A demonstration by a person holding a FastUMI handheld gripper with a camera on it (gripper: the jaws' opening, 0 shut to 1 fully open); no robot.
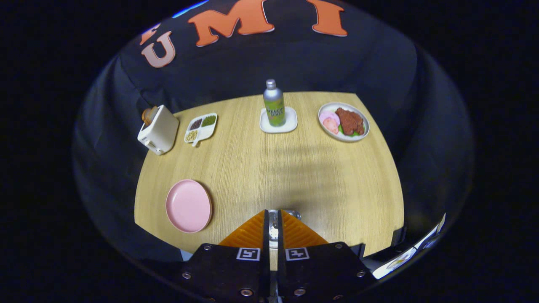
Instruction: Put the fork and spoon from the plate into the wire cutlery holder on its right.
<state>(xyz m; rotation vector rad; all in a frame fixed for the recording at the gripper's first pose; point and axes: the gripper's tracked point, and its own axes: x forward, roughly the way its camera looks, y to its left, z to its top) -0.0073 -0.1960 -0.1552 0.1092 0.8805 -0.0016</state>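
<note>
The hand-held gripper (273, 229) was clenched on a thin shiny thing, prob. the spoon (273, 223) or fork. The pink plate (188, 205), just ahead & left, lay bare. So pickup looked done; drop-off was left.

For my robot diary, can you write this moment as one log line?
gripper: shut on metal utensil | pink plate: empty, left of gripper
</note>
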